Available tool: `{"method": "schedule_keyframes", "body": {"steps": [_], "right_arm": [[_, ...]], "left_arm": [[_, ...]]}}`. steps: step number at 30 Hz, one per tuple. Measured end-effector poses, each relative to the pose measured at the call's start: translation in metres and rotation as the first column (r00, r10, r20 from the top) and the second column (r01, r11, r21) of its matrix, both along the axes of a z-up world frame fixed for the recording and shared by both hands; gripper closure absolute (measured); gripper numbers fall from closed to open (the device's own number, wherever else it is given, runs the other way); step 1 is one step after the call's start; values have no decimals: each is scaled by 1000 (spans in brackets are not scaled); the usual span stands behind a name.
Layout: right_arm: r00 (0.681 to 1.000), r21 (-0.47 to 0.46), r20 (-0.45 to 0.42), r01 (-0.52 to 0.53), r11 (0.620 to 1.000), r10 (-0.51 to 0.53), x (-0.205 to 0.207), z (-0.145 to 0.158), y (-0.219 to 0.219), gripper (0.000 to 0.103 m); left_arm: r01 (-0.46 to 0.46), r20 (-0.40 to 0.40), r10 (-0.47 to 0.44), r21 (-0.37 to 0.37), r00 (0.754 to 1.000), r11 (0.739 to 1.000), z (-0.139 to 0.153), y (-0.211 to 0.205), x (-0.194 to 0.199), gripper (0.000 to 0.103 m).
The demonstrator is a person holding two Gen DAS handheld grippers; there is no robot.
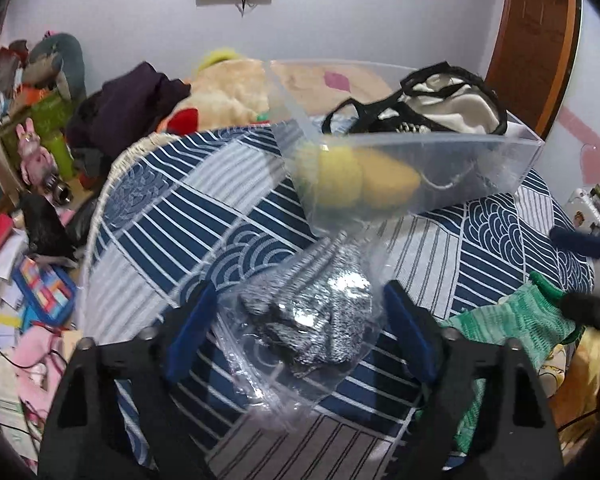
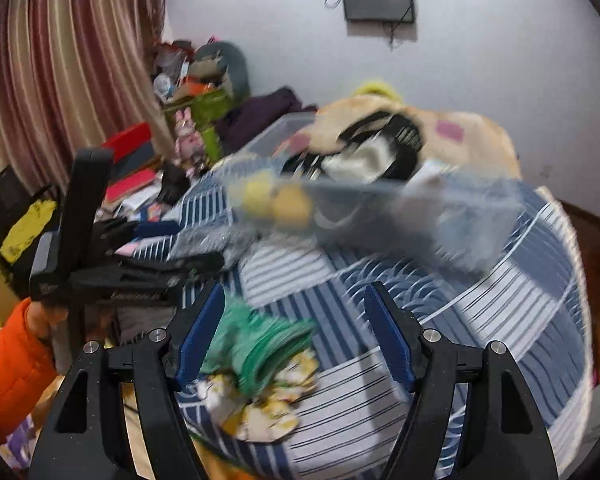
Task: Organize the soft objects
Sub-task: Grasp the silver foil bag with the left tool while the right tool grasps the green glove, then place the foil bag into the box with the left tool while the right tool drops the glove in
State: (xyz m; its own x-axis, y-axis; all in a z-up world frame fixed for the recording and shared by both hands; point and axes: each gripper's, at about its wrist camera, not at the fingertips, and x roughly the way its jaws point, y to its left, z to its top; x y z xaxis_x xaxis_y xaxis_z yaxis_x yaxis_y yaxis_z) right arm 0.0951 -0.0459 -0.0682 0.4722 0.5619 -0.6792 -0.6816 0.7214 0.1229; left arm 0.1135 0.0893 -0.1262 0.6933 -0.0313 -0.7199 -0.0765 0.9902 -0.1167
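A clear plastic bag of grey knitted cloth (image 1: 312,316) lies on the blue patterned tablecloth (image 1: 172,216), between the wide-apart blue fingers of my left gripper (image 1: 300,328), which is open. A clear plastic bin (image 1: 512,156) stands behind it and holds two yellow soft balls (image 1: 360,176) and a black-and-white garment (image 1: 440,104). My right gripper (image 2: 292,336) is open above a green knitted cloth (image 2: 260,344) at the table's near edge. The cloth also shows in the left wrist view (image 1: 508,320). The bin (image 2: 380,200) and the left gripper's body (image 2: 140,276) appear blurred in the right wrist view.
A beige plush toy (image 1: 228,92) and a dark purple garment (image 1: 132,104) lie behind the table. Toys, boxes and papers (image 1: 20,280) clutter the floor at left. A yellow-flowered cloth (image 2: 268,404) lies under the green one. Striped curtains (image 2: 60,80) hang at left.
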Motion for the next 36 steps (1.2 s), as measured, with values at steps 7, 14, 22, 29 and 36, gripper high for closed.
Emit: {"method": "schedule_keyframes", "body": {"steps": [7,14,22,29,36], "right_arm": [[998,-39,-22,-57,998,56,-6,-17,17,55],[998,-27,-1,-57,998,57,-6,-15,13,85],[997,80,72,28,996,-33,-4,22,-15,85],[979,176,144,117,977,-143,4,57,-45,85],[947,226,206,200,954,-247,21,81,-65,85]], "left_arm": [[7,41,-6,-39,999,999,-1,-6,-9,57],[21,58,-18,-46,998,999,9,-14,-30,63],[23,130,-17,-40,991,999,35,-16,-43,63],[31,234,-25,-22,972,999,72,-23,-38,63],[37,307,-33,-8,951,999,100,-27,-20,63]]}}
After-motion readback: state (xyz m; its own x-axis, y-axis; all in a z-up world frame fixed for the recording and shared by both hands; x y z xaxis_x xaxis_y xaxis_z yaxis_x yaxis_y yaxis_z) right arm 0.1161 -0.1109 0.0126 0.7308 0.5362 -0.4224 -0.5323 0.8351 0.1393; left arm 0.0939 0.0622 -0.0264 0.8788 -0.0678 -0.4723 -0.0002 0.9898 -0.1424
